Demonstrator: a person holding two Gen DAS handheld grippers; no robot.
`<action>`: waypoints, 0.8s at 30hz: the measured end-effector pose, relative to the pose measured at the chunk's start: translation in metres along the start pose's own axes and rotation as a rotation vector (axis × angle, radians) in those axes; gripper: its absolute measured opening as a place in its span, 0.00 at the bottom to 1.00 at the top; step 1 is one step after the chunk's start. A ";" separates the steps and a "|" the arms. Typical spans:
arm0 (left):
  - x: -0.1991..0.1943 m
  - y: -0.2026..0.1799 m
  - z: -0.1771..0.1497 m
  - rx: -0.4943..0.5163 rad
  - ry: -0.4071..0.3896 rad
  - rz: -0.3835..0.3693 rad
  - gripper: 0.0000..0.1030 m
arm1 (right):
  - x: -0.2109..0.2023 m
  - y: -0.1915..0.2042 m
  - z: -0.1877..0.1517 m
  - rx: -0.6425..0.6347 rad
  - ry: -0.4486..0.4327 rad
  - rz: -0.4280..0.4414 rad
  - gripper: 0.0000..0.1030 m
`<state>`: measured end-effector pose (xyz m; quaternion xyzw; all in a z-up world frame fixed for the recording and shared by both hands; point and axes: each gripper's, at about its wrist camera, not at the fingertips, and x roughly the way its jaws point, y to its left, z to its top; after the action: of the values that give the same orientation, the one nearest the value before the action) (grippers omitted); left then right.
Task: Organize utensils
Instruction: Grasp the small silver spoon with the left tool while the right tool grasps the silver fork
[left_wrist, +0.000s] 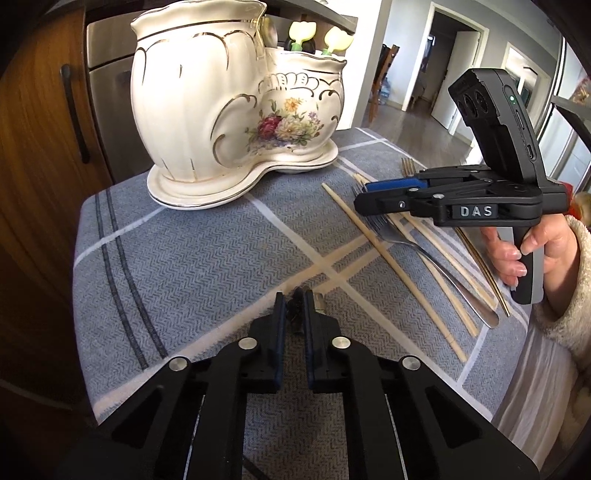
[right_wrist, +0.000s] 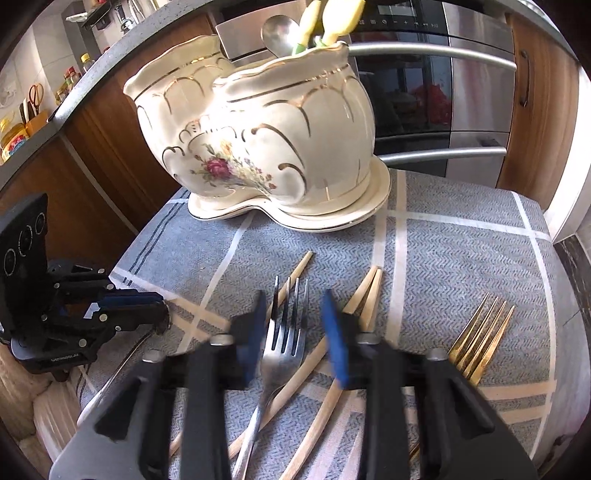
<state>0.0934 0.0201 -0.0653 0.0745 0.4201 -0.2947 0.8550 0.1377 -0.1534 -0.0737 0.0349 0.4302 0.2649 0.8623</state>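
A cream ceramic holder with two pots stands at the back of the cloth. One pot holds a spoon and yellow tulip-shaped handles. A silver fork lies among several wooden chopsticks. A gold fork lies further right. My right gripper hovers open, its blue pads either side of the silver fork's head without touching it. My left gripper is shut on a small dark utensil end. A slim metal shaft trails from it.
A blue-grey checked cloth covers the small table, whose edges drop off close on all sides. A steel oven and wooden cabinets stand right behind it. A person's hand in a fleecy sleeve holds the right gripper's handle.
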 end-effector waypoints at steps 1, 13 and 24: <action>0.001 0.000 0.001 -0.002 -0.001 -0.001 0.08 | 0.000 -0.001 -0.001 0.005 -0.001 0.004 0.19; -0.017 0.000 0.006 -0.018 -0.059 0.045 0.01 | -0.029 -0.005 0.000 0.039 -0.090 0.037 0.01; -0.066 -0.011 0.014 0.006 -0.249 0.146 0.01 | -0.088 0.023 -0.003 -0.085 -0.331 -0.059 0.01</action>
<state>0.0650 0.0348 -0.0051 0.0701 0.3033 -0.2398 0.9196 0.0825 -0.1776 -0.0053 0.0290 0.2717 0.2480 0.9294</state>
